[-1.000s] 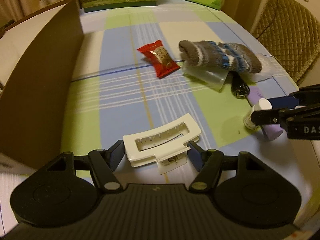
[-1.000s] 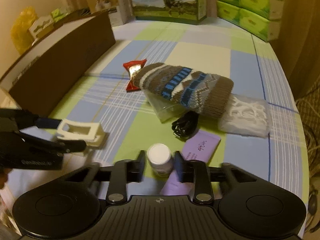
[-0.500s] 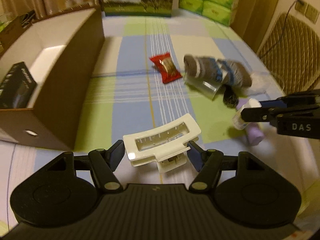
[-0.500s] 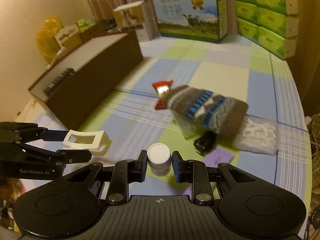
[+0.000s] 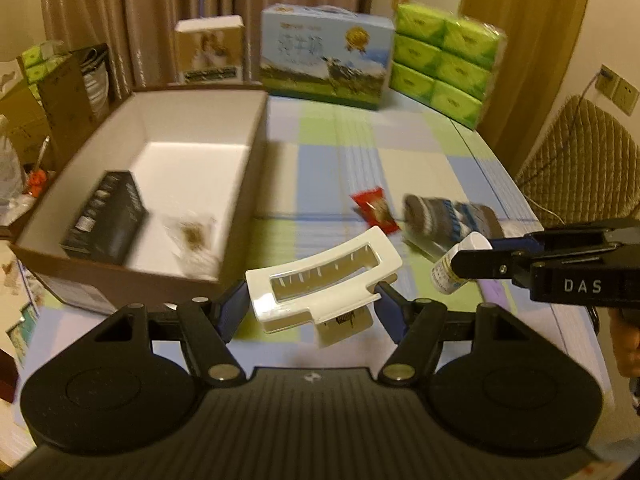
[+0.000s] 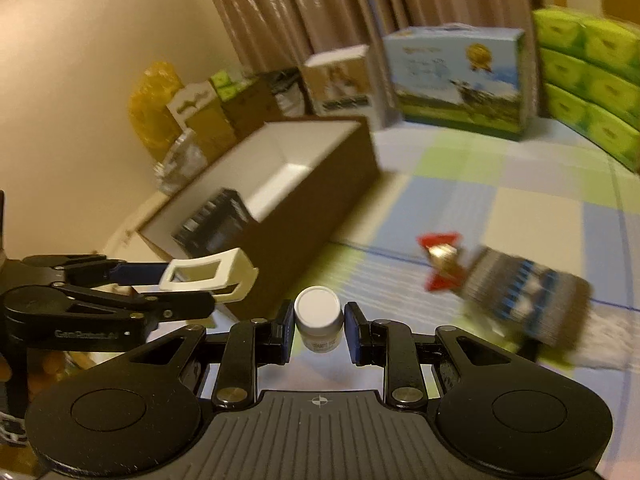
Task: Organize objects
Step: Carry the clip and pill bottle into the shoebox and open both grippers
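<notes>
The tidying is judged to be partly done. Inside the brown box (image 5: 240,184), which has white walls, a black box (image 5: 106,220) and a small clear packet (image 5: 192,236) with brown bits are already laid. Two more things are held up in the air, just to the right of the brown box and not yet over it. A white hair clip (image 5: 320,276) is clamped between the pads of the left hand-held gripper (image 5: 310,308), which are spread wide to fit it. The clip is big and boxy, with a long open window along its top and teeth inside. A small bottle (image 6: 319,318) with a white round cap and a paper label is squeezed by the right hand-held gripper (image 6: 319,330), whose pads are pulled close together on it. More things are left on the checked surface (image 5: 332,156), further to the right of the brown box: a red snack pack (image 5: 376,208), a grey and blue knitted sock (image 5: 448,216) lying over a clear bag, and something purple that is mostly hidden. These are blurred, so small details cannot be told. It is judged that the clip and bottle have to be carried over the brown box and let go, and then the rest picked up.
</notes>
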Demonstrator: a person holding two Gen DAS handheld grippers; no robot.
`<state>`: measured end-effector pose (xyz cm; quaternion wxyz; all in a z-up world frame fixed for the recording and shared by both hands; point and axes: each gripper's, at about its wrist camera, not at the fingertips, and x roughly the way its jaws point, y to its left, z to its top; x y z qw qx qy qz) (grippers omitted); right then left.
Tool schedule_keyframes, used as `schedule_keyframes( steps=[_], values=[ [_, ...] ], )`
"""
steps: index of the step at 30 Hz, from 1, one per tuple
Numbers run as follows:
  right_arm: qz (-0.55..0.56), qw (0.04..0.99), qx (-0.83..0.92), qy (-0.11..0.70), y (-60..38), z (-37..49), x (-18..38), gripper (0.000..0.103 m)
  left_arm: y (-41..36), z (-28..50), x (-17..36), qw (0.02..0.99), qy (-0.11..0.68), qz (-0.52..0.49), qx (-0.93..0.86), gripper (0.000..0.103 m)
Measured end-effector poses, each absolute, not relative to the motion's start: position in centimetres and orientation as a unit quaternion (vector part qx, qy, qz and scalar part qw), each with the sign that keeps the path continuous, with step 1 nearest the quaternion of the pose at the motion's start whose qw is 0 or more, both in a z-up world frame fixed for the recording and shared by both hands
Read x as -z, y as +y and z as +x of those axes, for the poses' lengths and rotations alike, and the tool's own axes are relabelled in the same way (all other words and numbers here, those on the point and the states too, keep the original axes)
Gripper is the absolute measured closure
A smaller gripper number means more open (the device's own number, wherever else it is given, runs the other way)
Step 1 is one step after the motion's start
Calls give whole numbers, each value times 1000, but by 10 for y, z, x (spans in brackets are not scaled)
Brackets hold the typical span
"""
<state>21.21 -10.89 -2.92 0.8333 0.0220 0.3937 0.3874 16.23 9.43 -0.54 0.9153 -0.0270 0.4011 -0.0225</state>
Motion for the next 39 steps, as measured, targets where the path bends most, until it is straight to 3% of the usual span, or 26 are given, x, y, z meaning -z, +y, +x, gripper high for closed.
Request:
schedule_keyframes(
  steps=[7,18,39],
  values=[
    [24,827,-418,375,-25,216,19,80,167,177,-12,923,385,-22,1,38],
    [-30,820,-423,384,58,230,32,80,240,221,4,909,418,-10,11,38],
    [-56,819,-393,414,84,248,54,80,265,267,50,869,492,-2,55,38]
  ],
)
